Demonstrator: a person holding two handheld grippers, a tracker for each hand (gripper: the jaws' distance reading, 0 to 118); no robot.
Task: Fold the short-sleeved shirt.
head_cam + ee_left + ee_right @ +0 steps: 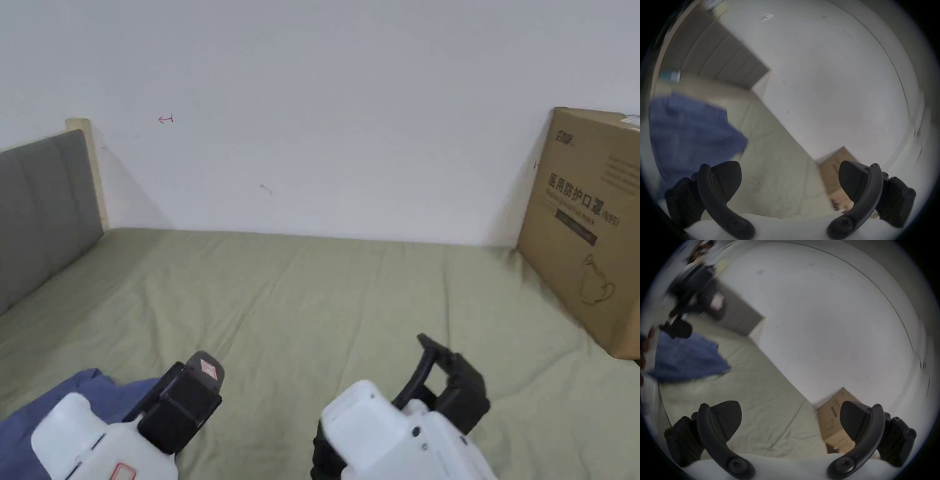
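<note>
Both grippers hang low over the bed (300, 300). The left gripper (790, 180) and right gripper (791, 420) have fingers wide apart, holding nothing. The blue shirt (94, 400) lies at the bed's left. Farther right stands a box (587, 225) with printed writing.

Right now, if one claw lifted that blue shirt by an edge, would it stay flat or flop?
The blue shirt would probably flop: it already lies rumpled on the green sheet. It looks thin, so likely light. One pinch would probably let most of it hang and bunch.
</note>
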